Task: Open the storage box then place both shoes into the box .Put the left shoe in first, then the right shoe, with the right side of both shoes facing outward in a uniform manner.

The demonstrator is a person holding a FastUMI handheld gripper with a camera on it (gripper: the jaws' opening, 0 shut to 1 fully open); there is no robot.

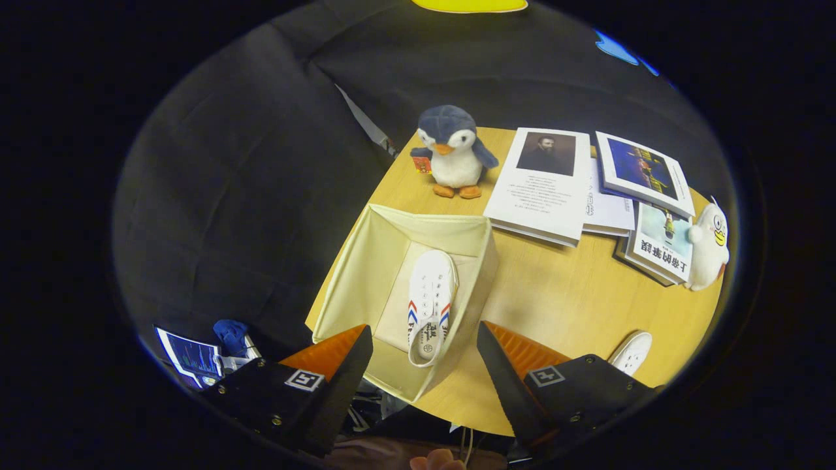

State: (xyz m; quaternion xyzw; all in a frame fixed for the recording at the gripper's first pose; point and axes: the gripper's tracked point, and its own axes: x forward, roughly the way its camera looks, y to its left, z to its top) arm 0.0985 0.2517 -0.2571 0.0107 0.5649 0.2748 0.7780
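While the gripper [424,356] hangs spread wide and holds nothing, one white shoe [430,303] lies inside the open box [366,274], and another shoe [632,352] waits on the table [562,287].

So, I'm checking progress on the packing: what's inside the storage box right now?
One white shoe lies inside the open storage box; its heel end hides part of the near wall. The other shoe is out on the table. The gripper is open above the box.
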